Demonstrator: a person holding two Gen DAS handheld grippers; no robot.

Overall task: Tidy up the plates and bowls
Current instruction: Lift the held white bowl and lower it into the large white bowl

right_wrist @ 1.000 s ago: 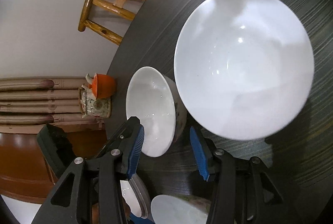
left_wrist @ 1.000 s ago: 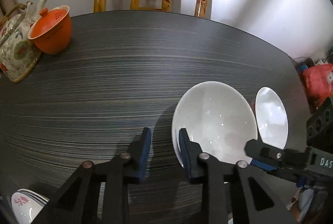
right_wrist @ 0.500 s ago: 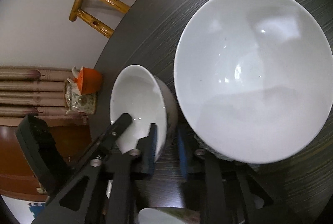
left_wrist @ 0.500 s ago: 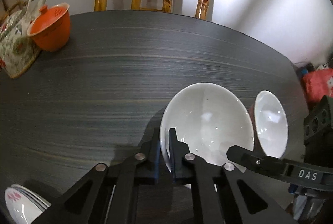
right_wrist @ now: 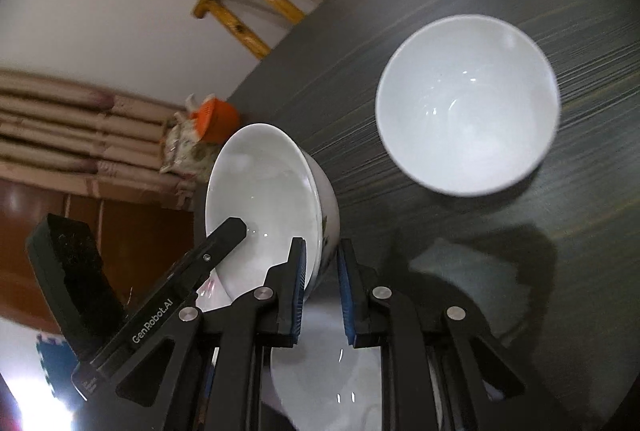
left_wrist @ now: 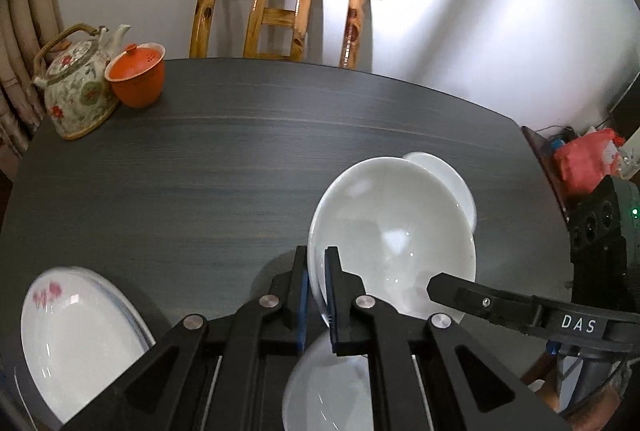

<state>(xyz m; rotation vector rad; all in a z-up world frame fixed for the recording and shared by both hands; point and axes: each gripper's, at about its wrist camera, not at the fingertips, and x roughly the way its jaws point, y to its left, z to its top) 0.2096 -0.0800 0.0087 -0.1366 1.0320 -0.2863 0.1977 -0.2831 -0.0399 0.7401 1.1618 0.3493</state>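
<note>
The left tool (left_wrist: 316, 295) is clenched on the rim of a wide, empty white ceramic bowl (left_wrist: 394, 231), lifted above the dark wood-grain worktop (left_wrist: 240, 159). The right tool (right_wrist: 320, 291) grips the wall of a deeper, empty white bowl (right_wrist: 264, 199), tilted.

A dark wood-grain bench (left_wrist: 224, 167) fills the middle of the left wrist view. At 12 o'clock a varnished wooden chair (left_wrist: 280, 11) stands against a plain white wall (left_wrist: 480, 11), where a pale band of light slants across at 1 o'clock. At 9 o'clock ribbed beige upholstery (left_wrist: 20, 43) edges the frame. At 3 o'clock a red bag (left_wrist: 588, 159) lies beyond the bench's edge.
</note>
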